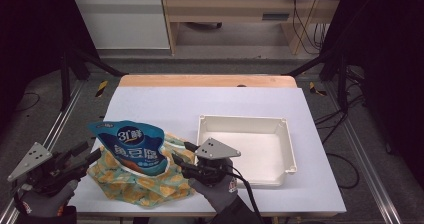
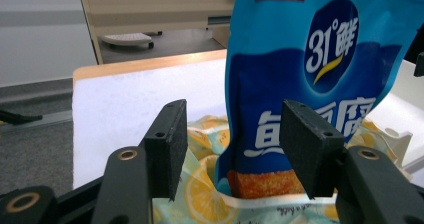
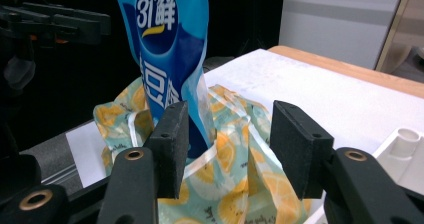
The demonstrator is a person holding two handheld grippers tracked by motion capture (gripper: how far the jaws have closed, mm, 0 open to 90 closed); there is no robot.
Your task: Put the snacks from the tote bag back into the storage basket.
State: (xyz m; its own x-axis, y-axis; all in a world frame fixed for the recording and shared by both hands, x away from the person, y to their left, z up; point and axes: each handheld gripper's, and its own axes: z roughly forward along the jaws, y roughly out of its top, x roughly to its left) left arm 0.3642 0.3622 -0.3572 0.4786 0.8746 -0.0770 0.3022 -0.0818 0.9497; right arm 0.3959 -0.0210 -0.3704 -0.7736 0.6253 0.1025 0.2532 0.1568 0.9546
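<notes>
Left gripper [image 2: 231, 149]: jaws wide, pads apart, nothing held. Right gripper [image 3: 225, 149]: the same, jaws wide and empty. Between them we list one blue snack pouch [image 1: 134, 146], standing upright in the mouth of a lemon-print bag [image 1: 140, 181] at the near edge of the table [image 1: 165, 106]. White tray [image 1: 287, 149]: beside the bag, nothing in it. To finish well, we should draw both grippers straight clear without brushing the pouch.

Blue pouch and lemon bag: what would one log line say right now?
blue pouch: upright in lemon bag | left gripper: open | right gripper: open | white tray: empty, right of bag
</notes>
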